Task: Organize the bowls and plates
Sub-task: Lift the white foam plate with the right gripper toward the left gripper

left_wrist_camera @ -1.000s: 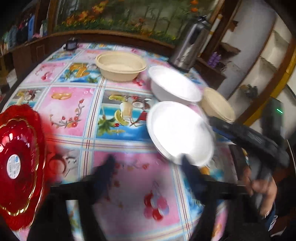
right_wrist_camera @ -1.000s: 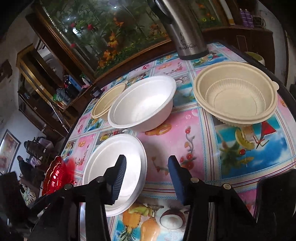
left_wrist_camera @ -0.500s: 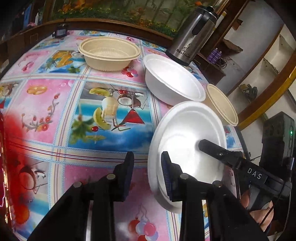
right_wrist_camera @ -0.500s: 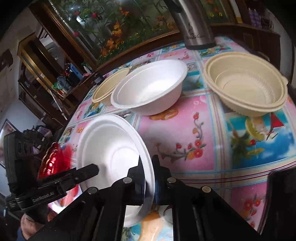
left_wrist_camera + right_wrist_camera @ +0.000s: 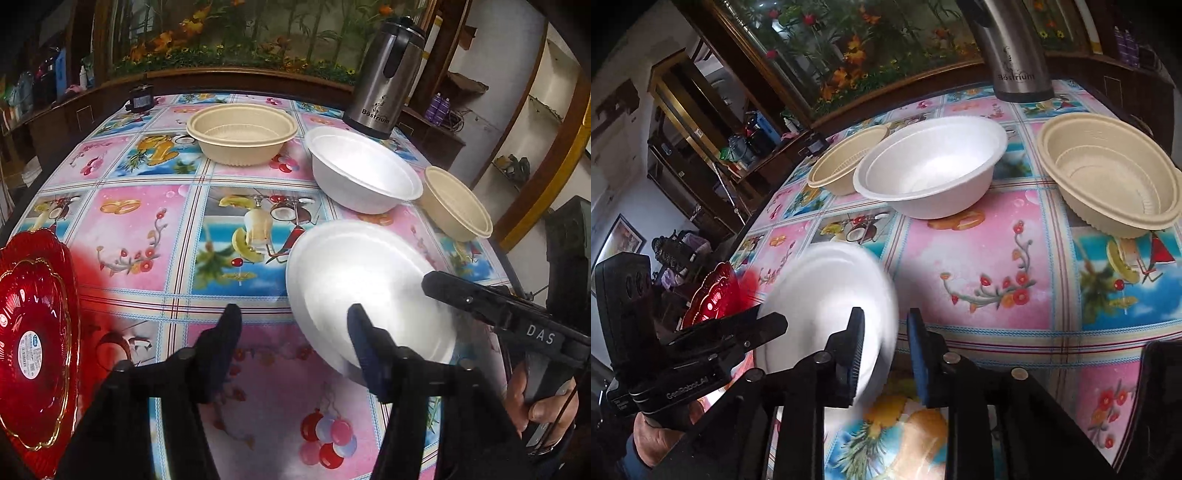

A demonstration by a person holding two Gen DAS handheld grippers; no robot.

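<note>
**Inspector:** Since half a second ago, both of your tools have let go. The right tool (image 5: 885,321), which was pinched on the white plate (image 5: 362,280), now has its jaws apart with the rim loose in the gap. The left tool (image 5: 291,317) has spread wide and grasps nothing.

**Operator:** So where is the plate?

**Inspector:** It is tilted at the near side of the desk (image 5: 147,229), between your two tools, and smeared with motion in the right view. I cannot tell whether its lower edge rests on the cloth.

**Operator:** What are the hazards, biggest first?

**Inspector:** First, the desk. The oilcloth looks slick and the plate is near the front edge. An unheld, tipping plate may skid or roll off.

Second, the red plate (image 5: 37,332). It sits at the far left edge beside your left tool, so a wide sweep could nudge it over.

Third, the white bowl (image 5: 362,173) and the two beige bowls (image 5: 240,133) (image 5: 458,206). They are well behind the plate and at low risk unless the plate bounces that way.

Last, the white plate itself. It looks like light foam. If you re-close on it off-centre, the rim may crease or flip.

**Operator:** Your recommendation?

**Inspector:** Let the plate settle before you close either tool on it.
</note>
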